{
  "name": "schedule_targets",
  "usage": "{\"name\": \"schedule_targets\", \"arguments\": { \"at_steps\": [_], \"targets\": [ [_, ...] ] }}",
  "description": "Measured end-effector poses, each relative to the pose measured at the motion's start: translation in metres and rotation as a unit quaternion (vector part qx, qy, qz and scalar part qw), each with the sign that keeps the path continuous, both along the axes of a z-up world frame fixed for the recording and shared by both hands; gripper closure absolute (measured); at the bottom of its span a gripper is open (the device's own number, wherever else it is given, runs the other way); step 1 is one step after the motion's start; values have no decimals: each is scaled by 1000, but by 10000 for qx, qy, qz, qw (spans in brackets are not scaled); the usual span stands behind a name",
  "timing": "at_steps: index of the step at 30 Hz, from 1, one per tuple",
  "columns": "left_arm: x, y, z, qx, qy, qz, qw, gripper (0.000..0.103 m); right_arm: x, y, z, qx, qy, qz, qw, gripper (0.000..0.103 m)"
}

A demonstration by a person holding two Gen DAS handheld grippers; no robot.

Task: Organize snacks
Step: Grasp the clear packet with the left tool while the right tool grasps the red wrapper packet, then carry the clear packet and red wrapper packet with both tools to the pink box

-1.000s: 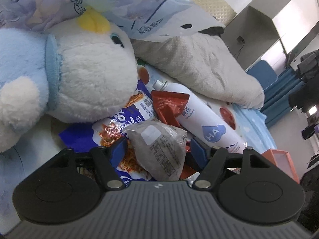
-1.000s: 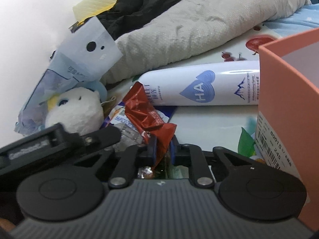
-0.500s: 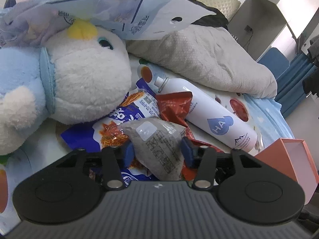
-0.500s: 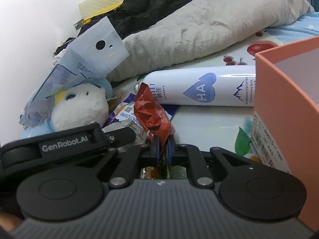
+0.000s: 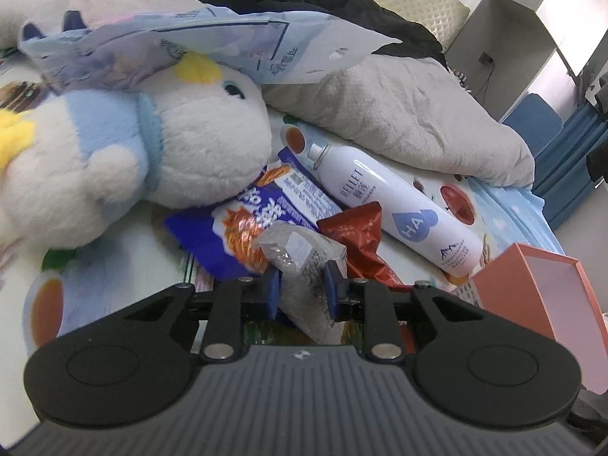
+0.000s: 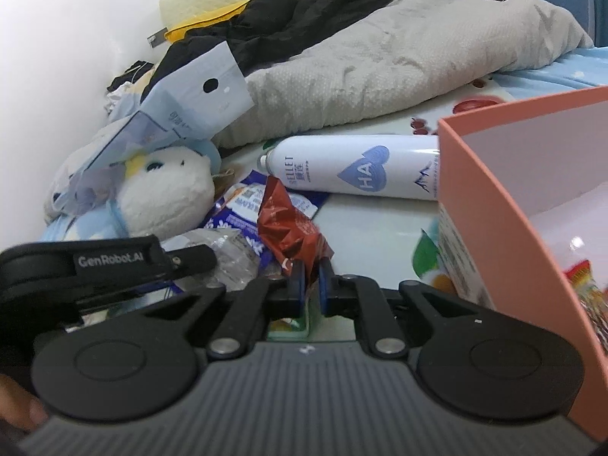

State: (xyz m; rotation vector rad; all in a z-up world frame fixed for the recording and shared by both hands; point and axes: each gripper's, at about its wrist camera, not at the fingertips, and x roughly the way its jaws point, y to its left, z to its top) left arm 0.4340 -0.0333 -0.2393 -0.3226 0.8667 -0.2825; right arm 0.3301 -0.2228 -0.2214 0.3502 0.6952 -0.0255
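so, containers first. pink box (image 6: 505,197) sits open just right of the right gripper (image 6: 307,271), its near wall carrying a printed label; inside, low at the right edge, a red-and-yellow snack packet (image 6: 585,277) shows, rest of the interior hidden or bare. same box (image 5: 539,288) lies ahead-right of the left gripper (image 5: 302,283).

left gripper: jaws closing, blue pads pressing both sides of a clear crinkly snack packet (image 5: 304,250) with a white sticker. packet stands up between the pads, its top poking forward of them.

right gripper: clenched almost fully, pads pinching the lower edge of a red foil snack packet (image 6: 285,224); the foil rises ahead of the tips. left gripper's black body shows just to the left of it in the right wrist view.

ahead of both: blue-and-white snack bag (image 5: 258,212) with orange print, lying flat on the fruit-print sheet (image 5: 114,250), partly under a white and blue plush toy (image 5: 171,144). white spray bottle (image 5: 395,209) lies on its side ahead-right, beyond the red foil. pale blue flat pouch (image 5: 212,45) rests on the plush's head. grey blanket (image 5: 399,114) bunched farther back.
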Motion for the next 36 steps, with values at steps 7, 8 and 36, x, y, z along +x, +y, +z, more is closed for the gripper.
{"name": "schedule_targets", "arguments": {
  "at_steps": [7, 8, 36],
  "targets": [
    [-40, 4, 16, 213, -112, 50, 9997, 78, -34, 10, 9, -315, -7, 156, 9994, 93],
    [-46, 5, 18, 236, -126, 50, 9996, 79, -40, 12, 11, -359, -30, 177, 9992, 93],
    [-201, 4, 53, 858, -79, -160, 9962, 84, -180, 13, 41, -914, 13, 482, 9946, 95]
  ]
}}
